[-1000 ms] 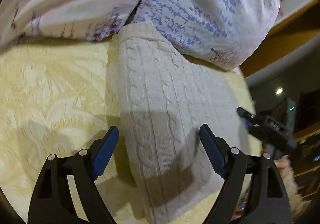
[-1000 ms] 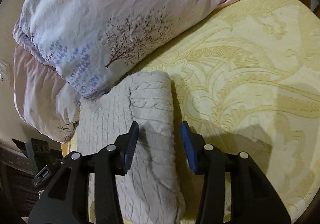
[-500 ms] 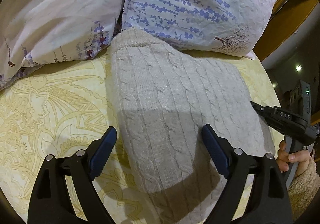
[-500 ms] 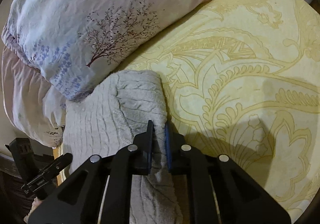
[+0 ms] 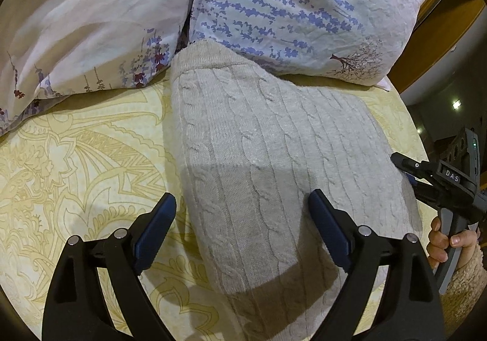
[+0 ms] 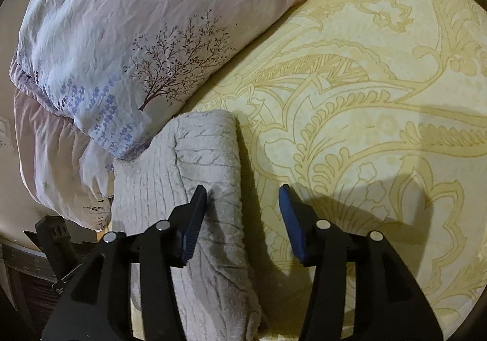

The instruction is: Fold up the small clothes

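A folded beige cable-knit sweater [image 5: 274, 158] lies on the yellow patterned bedspread [image 5: 76, 158], its far end against the pillows. My left gripper [image 5: 242, 228] is open and empty, hovering over the sweater's left edge. The sweater also shows in the right wrist view [image 6: 197, 188] as a thick fold. My right gripper [image 6: 242, 216] is open and empty, straddling the sweater's right edge. The right gripper's body also shows at the right edge of the left wrist view [image 5: 441, 185], held by a hand.
Two floral pillows [image 5: 289, 6] lie at the head of the bed, one touching the sweater; the pillow also shows in the right wrist view [image 6: 121, 36]. The bed's edge and a wooden frame [image 5: 432, 36] are to the right. Bedspread [image 6: 365, 97] stretches away from the sweater.
My right gripper closed on the sweater's edge half a second ago and has now opened, letting it go. My left gripper stayed open and drew back slightly.
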Motion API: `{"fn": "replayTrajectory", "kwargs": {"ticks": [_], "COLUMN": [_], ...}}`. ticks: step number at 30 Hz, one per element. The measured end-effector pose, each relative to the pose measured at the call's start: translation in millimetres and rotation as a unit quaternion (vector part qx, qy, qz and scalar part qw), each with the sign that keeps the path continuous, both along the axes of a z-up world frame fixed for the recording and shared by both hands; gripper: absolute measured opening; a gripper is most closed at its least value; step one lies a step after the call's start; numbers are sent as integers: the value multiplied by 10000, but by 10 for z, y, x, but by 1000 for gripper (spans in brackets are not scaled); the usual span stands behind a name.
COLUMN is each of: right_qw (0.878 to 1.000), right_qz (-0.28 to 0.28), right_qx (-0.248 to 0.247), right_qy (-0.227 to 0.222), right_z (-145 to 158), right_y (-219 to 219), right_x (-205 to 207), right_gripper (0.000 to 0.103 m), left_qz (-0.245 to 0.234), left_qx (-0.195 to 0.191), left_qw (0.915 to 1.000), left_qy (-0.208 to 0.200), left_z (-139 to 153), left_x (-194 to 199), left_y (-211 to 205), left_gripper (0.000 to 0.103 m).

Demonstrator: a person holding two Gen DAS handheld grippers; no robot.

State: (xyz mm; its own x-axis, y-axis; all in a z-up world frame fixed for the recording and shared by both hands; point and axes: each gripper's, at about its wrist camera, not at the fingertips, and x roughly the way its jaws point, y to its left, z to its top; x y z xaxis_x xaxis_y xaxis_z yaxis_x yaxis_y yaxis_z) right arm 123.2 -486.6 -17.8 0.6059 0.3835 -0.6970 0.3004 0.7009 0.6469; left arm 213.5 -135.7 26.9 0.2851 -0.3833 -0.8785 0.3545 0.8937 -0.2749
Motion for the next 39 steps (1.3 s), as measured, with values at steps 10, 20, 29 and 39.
{"fn": "replayTrajectory", "kwargs": {"ticks": [10, 20, 29, 39], "right_qw": [9987, 9954, 9931, 9906], "right_qz": [224, 534, 821, 1112], "right_qx": [457, 795, 834, 800], "right_qy": [54, 96, 48, -16], "right_z": [-2, -55, -45, -22], "right_y": [4, 22, 182, 343], "right_x": [50, 82, 177, 305], "right_gripper": [70, 73, 73, 74], "left_qz": [398, 743, 732, 657], "left_qx": [-1168, -2034, -2036, -1934], "left_qw": [9877, 9657, 9659, 9695], "left_qy": [965, 1433, 1420, 1353], "left_z": [-188, -283, -280, -257], "left_x": [156, 297, 302, 315], "left_y": [223, 392, 412, 298], "left_gripper": [90, 89, 89, 89]}}
